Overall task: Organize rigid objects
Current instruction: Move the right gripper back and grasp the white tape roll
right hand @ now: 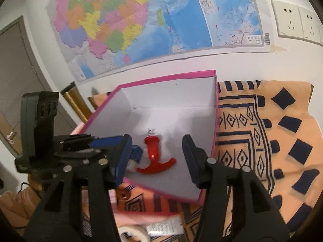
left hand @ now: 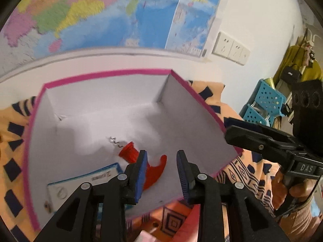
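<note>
In the left wrist view, the left gripper (left hand: pixel 161 161) fills the bottom centre of the frame, its blue pads parted with nothing pressed between them. Behind the jaws a pink-edged box (left hand: pixel 113 73) with a white interior takes up the middle of the frame. A red corkscrew (left hand: pixel 159 164) lies on its floor at lower centre, the metal spiral pointing to the upper left, the T-handle partly hidden by the left finger. Only this view shows clearly a white card with a blue border (left hand: pixel 80 183) lying flat in the box at lower left. At the right edge the right gripper (left hand: pixel 262 135) enters, held by a hand (left hand: pixel 282 189), over the box's right rim. A blue perforated basket (left hand: pixel 266 100) stands at the far right.

In the right wrist view, the right gripper (right hand: pixel 157 155) stands at bottom centre, its jaws wide apart and empty. The corkscrew (right hand: pixel 154 157) is seen whole here, lying in the box (right hand: pixel 171 76) between the two fingers and touching neither. The left gripper (right hand: pixel 90 143) reaches in from the left, largely covering the card. Only here appear a roll of white tape (right hand: pixel 133 235) at the bottom edge and the orange patterned cloth (right hand: pixel 282 141) spreading right.
</note>
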Demonstrator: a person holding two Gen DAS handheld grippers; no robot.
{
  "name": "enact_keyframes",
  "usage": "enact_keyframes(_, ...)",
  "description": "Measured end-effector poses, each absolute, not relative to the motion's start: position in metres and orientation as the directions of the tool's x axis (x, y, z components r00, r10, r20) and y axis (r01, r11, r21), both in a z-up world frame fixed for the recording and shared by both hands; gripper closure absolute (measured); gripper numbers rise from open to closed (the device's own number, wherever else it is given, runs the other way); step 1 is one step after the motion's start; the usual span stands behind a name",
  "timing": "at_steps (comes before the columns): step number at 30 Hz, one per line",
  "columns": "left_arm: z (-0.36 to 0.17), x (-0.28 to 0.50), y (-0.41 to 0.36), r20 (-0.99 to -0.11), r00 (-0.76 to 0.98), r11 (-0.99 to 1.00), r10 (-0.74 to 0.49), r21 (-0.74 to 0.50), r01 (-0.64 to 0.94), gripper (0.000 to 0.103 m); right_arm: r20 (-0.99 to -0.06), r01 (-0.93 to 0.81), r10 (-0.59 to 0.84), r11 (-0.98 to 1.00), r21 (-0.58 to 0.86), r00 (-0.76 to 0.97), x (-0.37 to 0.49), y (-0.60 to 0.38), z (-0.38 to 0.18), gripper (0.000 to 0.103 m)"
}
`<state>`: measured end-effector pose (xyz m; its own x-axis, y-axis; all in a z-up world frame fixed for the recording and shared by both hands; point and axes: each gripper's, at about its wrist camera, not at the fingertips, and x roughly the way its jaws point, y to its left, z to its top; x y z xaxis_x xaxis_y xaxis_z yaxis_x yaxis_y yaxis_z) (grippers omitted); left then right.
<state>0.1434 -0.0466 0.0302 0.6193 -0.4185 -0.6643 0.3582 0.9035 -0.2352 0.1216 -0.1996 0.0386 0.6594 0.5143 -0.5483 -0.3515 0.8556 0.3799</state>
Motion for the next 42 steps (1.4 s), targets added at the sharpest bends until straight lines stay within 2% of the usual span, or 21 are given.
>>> enact_keyframes(5, 0.04, 0.109, -0.037, -0.621, 0.655, 0.897, -0.431, -0.211, 0.39, 0.068, -0.523, -0.373, 0.545, 0.835, 0.404, 0.655, 0.092, -0.204, 0.038, 0.049)
enact_keyframes(9, 0.036, 0.087, -0.034, -0.62, 0.647, 0.888, -0.445, -0.208, 0.411, 0.067, -0.533, -0.369, 0.554, 0.829, 0.42, 0.64, 0.072, -0.206, 0.026, 0.049)
enact_keyframes(22, -0.002, 0.034, -0.045, -0.67, 0.587, 0.872, -0.455, -0.204, 0.444, 0.067, -0.672, -0.349, 0.555, 0.831, 0.433, 0.489, 0.031, -0.188, -0.043, 0.049)
enact_keyframes(28, -0.012, 0.021, -0.056, -0.688, 0.543, 0.852, -0.482, -0.225, 0.472, 0.067, -0.71, -0.352, 0.532, 0.844, 0.404, 0.461, 0.022, -0.177, -0.06, 0.058)
enact_keyframes(40, -0.035, 0.018, -0.071, -0.729, 0.476, 0.843, -0.491, -0.261, 0.47, 0.067, -0.715, -0.327, 0.539, 0.842, 0.43, 0.446, 0.025, -0.171, -0.072, 0.082)
enact_keyframes(42, -0.04, 0.019, -0.075, -0.74, 0.465, 0.845, -0.486, -0.262, 0.466, 0.068, -0.711, -0.319, 0.541, 0.84, 0.438, 0.449, 0.025, -0.172, -0.073, 0.083)
